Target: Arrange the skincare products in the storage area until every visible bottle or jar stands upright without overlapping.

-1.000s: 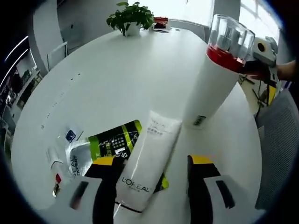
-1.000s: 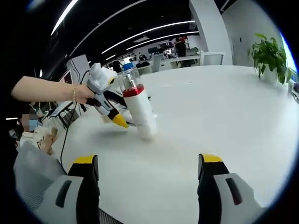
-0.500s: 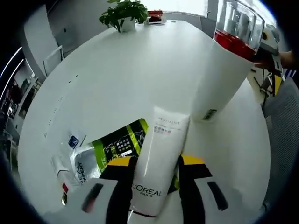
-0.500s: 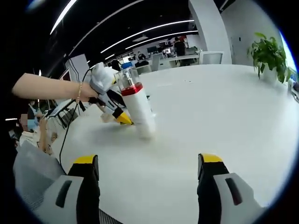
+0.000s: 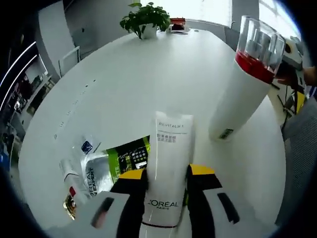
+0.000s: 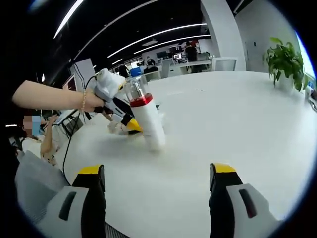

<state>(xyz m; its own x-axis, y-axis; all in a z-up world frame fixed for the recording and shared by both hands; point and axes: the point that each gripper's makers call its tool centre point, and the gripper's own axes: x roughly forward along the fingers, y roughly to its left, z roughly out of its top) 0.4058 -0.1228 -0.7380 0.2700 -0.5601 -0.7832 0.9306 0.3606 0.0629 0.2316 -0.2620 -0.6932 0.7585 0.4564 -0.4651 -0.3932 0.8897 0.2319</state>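
Observation:
My left gripper is shut on a white L'Oréal tube, which points away from the camera between the yellow-tipped jaws. Beyond it to the right a tall white bottle with a red band and clear cap stands on the white table. In the right gripper view the same bottle stands upright, with the left gripper held by a hand just behind it. My right gripper hangs open over bare table, well short of the bottle.
A green and black pack lies under the tube, with a clear sachet and a small tube left of it. A potted plant stands at the far table edge. The right gripper's body shows behind the bottle.
The left jaws have narrowed from wide apart to shut on the L'Oréal tube, which now lines up straight between them. The right gripper and the tall bottle have stayed put.

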